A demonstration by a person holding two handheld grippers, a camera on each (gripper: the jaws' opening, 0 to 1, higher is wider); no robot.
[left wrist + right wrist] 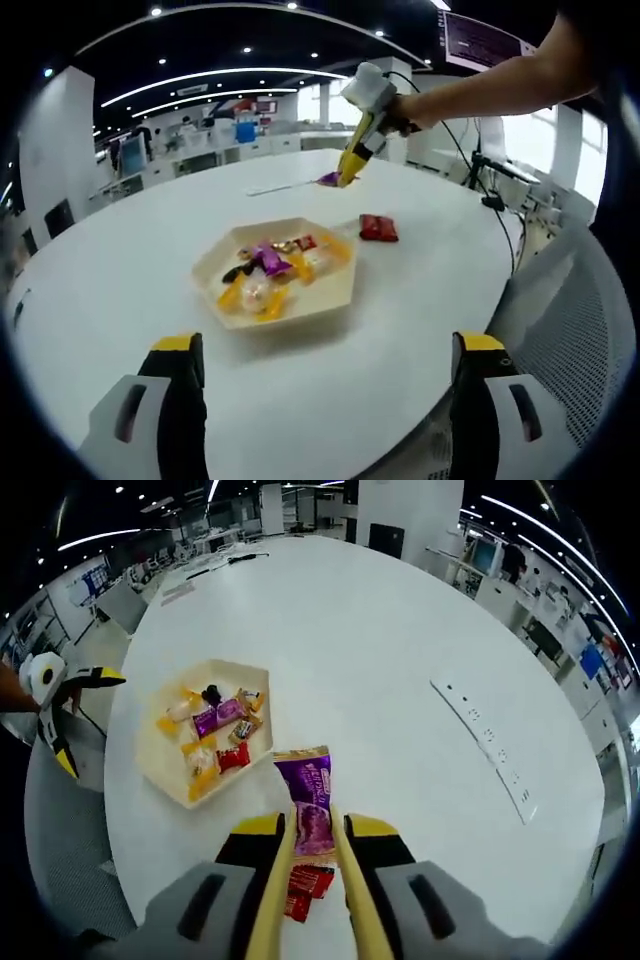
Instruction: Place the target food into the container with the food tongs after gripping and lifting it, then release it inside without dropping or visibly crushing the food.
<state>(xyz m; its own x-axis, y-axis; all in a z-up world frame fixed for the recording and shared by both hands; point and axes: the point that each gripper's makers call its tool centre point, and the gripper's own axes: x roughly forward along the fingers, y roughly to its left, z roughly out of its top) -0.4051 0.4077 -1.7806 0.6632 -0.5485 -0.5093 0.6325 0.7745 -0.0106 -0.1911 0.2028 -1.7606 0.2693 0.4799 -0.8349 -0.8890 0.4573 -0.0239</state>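
A beige hexagonal tray (322,292) holds several wrapped candies on the round white table (130,260). My left gripper (330,345) is open and empty on the near side of the tray. My right gripper (312,832) is shut on the yellow food tongs (275,900), whose tips pinch a purple candy packet (305,798) above the table, right of the tray (160,767). A red packet (306,888) lies under the tongs. From the left gripper view, the right gripper (348,172) hangs beyond the tray with the purple packet (327,179); the red packet (378,228) lies nearer.
A person's arm (480,85) holds the right gripper. The left gripper (85,720) stands open at the table edge. A flat socket panel (490,742) is set in the table. A mesh chair (575,330) stands beside the table. Desks fill the office behind.
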